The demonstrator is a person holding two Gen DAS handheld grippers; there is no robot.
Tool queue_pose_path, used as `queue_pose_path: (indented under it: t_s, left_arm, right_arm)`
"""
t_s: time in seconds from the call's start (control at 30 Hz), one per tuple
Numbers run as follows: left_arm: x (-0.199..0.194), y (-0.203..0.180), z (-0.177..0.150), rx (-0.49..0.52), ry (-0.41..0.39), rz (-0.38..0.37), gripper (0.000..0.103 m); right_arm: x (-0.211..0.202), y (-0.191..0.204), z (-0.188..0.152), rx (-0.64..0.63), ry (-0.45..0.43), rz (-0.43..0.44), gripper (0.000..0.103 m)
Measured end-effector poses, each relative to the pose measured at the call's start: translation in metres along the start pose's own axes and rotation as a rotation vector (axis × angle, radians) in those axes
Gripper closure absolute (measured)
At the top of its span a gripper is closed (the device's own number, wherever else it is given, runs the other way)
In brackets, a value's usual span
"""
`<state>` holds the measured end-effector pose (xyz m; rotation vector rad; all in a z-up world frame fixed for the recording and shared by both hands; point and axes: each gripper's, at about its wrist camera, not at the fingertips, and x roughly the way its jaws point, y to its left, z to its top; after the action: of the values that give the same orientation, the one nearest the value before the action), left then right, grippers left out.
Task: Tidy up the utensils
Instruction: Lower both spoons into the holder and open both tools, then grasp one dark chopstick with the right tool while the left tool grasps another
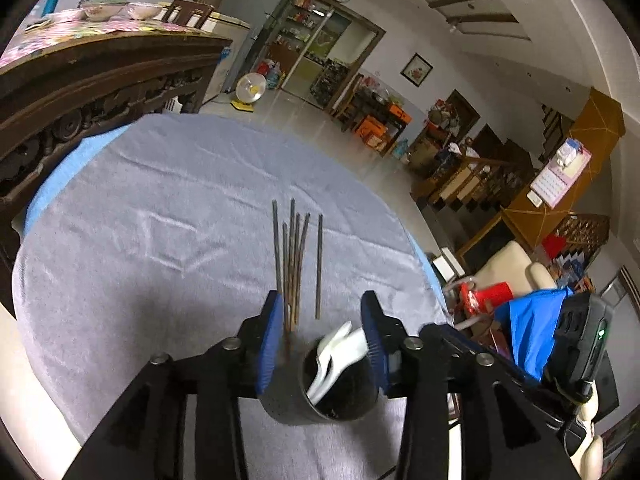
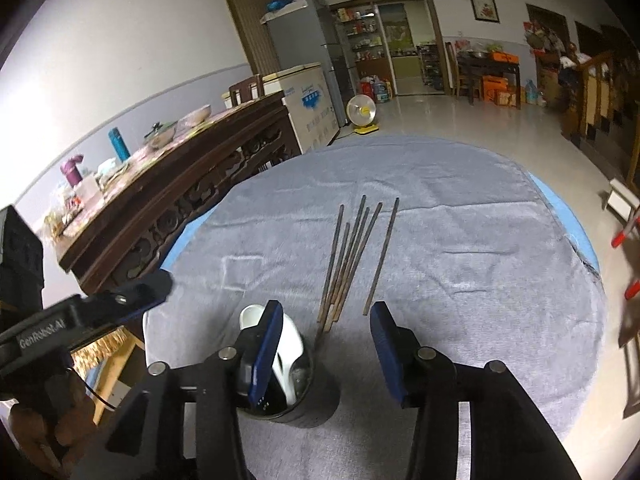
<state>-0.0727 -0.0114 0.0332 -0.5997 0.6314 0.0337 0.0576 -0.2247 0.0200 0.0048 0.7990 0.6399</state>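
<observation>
A black cylindrical holder point(image 1: 292, 404) stands on the grey towel point(image 1: 160, 200) and has white spoons point(image 1: 334, 356) in it. My left gripper point(image 1: 322, 340) hangs open just above it, its blue pads apart from the spoons. Several dark chopsticks point(image 1: 296, 264) lie in a loose bundle beyond the holder, one a little apart on the right. In the right wrist view the holder point(image 2: 316, 404) sits low at the left with a white spoon point(image 2: 290, 344) behind the left finger. My right gripper point(image 2: 326, 344) is open and holds nothing; the chopsticks point(image 2: 348, 264) lie just ahead of it.
The towel covers a round table with a blue edge point(image 2: 560, 200). A carved dark wooden sideboard point(image 2: 180, 184) with bowls and bottles stands close on the left. A person's blue sleeve point(image 1: 528, 328) is at the right, and a hand holds the other tool point(image 2: 60, 328).
</observation>
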Motion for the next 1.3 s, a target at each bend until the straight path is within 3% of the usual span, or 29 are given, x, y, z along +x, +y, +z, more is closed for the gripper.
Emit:
queue_pose_path:
  t_s: [0.17, 0.33, 0.53, 0.77, 1.07, 1.3]
  left_arm:
    - [0.008, 0.023, 0.018, -0.047, 0.008, 0.056, 0.051]
    - [0.045, 0.056, 0.023, -0.08, 0.138, 0.194, 0.049]
    - [0.092, 0.083, 0.014, -0.067, 0.296, 0.317, 0.049]
    - [0.12, 0.1, 0.013, -0.053, 0.371, 0.36, 0.049]
    - [0.144, 0.112, 0.024, -0.04, 0.408, 0.367, 0.049]
    - [0.157, 0.113, 0.033, -0.034, 0.415, 0.369, 0.049]
  right_arm:
    - [0.007, -0.035, 0.01, 0.1, 0.037, 0.015, 0.052]
    - [0.041, -0.086, 0.016, 0.236, 0.157, 0.024, 0.052]
    - [0.098, -0.116, 0.026, 0.274, 0.304, 0.024, 0.052]
    - [0.165, -0.117, 0.059, 0.264, 0.406, 0.023, 0.062]
    - [0.26, -0.101, 0.107, 0.2, 0.529, -0.074, 0.065]
    - [0.299, -0.09, 0.123, 0.159, 0.597, -0.15, 0.078]
